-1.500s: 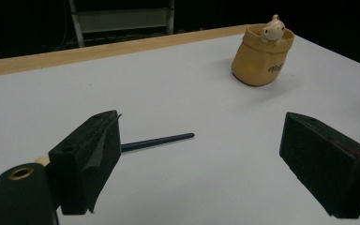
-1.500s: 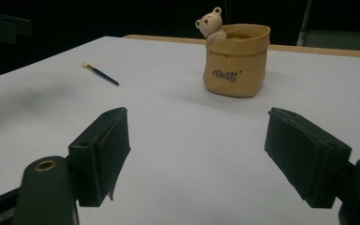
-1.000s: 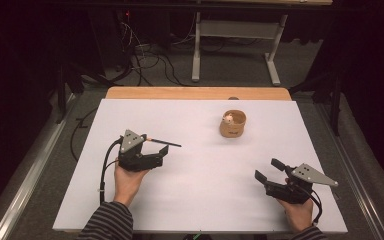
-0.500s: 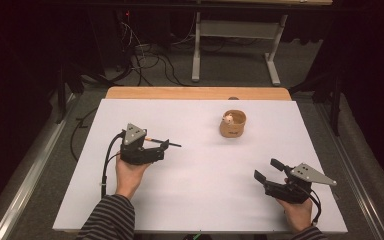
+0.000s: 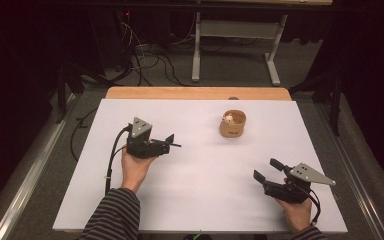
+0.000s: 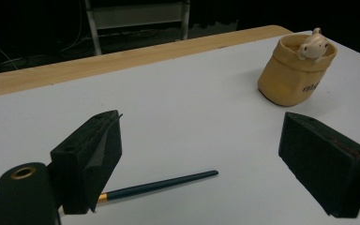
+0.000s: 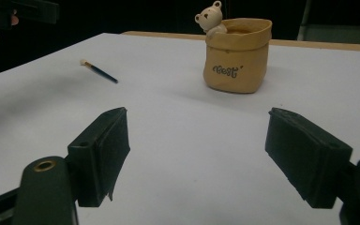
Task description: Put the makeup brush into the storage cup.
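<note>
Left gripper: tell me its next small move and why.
Probably lower the left gripper over the brush and close. Its jaws stand open with nothing between the pads, and the brush lies flat on the white table just under them, its handle pointing towards the yellow bear pot.

Dark teal brush (image 6: 161,184), tan bear pot (image 6: 295,75), white table (image 5: 200,200), striped sleeve (image 5: 111,217)

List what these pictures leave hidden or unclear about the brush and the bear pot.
- Brush: in the left gripper view its bristle end is hidden behind the left gripper's near jaw.
- Bear pot: its inside is hidden by its rim in the right gripper view.
- Pot lettering: too small in the high view.
</note>
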{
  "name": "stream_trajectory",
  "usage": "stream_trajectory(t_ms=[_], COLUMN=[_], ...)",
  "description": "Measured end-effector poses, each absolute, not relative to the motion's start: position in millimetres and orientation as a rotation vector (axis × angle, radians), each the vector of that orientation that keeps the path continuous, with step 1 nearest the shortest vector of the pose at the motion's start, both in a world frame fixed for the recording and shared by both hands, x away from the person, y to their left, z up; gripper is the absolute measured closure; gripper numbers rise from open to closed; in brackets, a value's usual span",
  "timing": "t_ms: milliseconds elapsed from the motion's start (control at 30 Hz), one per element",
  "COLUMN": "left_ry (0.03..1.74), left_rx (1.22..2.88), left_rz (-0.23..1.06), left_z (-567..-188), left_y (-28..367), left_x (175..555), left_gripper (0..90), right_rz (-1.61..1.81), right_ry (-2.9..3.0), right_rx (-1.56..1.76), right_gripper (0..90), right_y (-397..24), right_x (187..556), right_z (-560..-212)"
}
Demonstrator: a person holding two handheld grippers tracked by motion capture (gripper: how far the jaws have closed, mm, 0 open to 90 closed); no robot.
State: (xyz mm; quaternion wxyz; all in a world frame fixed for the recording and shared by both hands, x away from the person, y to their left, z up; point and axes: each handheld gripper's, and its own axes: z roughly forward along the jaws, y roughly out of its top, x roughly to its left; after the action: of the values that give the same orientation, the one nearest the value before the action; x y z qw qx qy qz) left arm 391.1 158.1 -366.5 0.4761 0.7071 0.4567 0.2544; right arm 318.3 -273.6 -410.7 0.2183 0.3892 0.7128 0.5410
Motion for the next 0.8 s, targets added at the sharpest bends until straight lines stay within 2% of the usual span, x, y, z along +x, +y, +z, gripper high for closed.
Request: stream_trajectory(t_ms=[800], left_ry=[1.189], left_rx=[1.769], left_rz=[0.63], left_z=[-350], left_y=[141], left_x=[419], left_gripper=[16.2], right_rz=[1.49], right_ry=[1.996], right_rx=[1.053], right_gripper=[23.4], right_y=[-269], right_x=[317], right_z=[-411])
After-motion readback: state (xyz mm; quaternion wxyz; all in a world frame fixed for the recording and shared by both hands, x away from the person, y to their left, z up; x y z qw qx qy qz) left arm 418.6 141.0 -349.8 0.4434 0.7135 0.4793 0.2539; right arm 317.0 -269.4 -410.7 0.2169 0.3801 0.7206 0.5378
